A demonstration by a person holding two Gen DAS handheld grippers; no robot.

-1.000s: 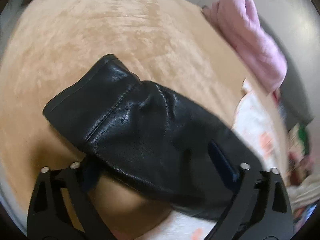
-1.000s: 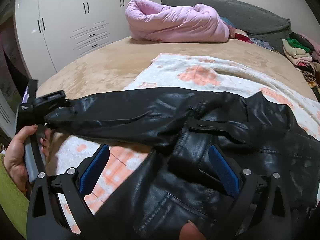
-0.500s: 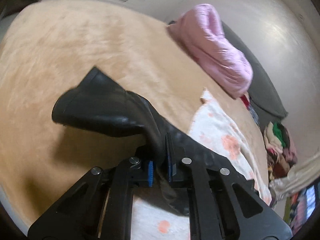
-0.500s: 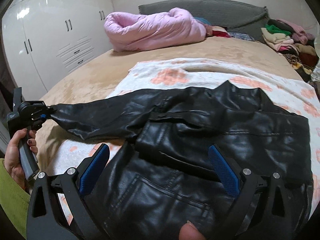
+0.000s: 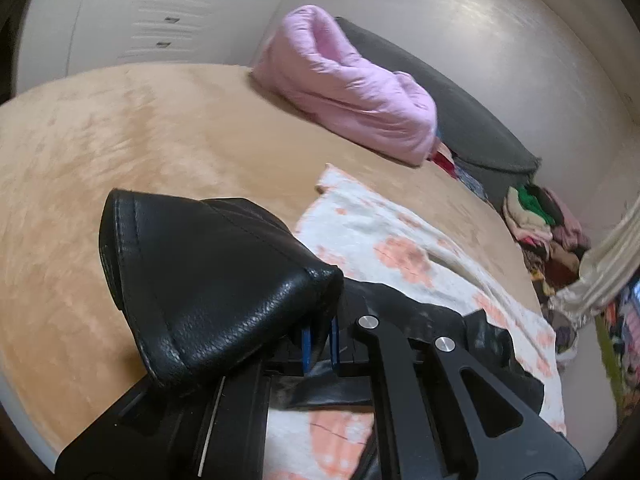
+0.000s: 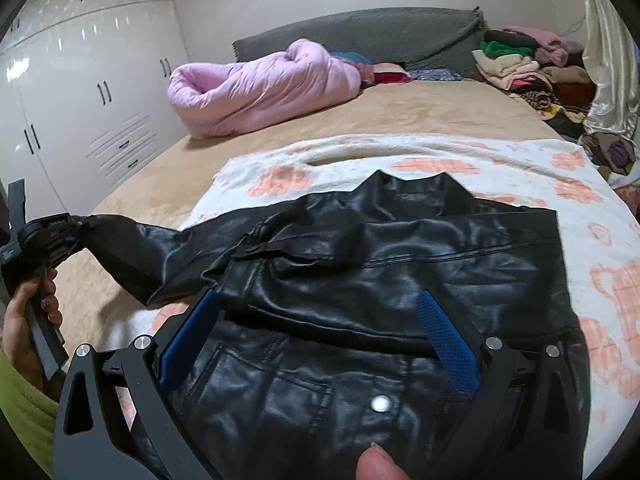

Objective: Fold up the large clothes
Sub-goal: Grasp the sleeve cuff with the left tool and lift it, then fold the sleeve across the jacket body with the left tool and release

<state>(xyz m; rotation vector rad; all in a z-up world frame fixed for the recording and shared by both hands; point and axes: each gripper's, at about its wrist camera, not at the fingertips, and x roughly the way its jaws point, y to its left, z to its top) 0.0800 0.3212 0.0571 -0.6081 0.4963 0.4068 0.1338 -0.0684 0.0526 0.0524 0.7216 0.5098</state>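
A black leather jacket (image 6: 400, 264) lies spread on a white blanket with orange flowers (image 6: 580, 184) on the bed. My left gripper (image 5: 319, 338) is shut on the jacket's sleeve cuff (image 5: 208, 280), which flops over its left finger. In the right wrist view the left gripper (image 6: 70, 236) holds the sleeve (image 6: 160, 252) stretched out to the left, lifted off the bed. My right gripper (image 6: 320, 344) is open and hovers over the jacket's lower front, holding nothing.
The tan bed cover (image 6: 420, 112) lies under the blanket. A rolled pink duvet (image 6: 260, 84) lies at the grey headboard (image 6: 360, 36). Piled clothes (image 6: 528, 68) sit far right. White wardrobes (image 6: 80, 100) stand to the left.
My left gripper closed on the sleeve cuff and pulled the sleeve out to the left. My right gripper drew back and rose over the jacket, still open.
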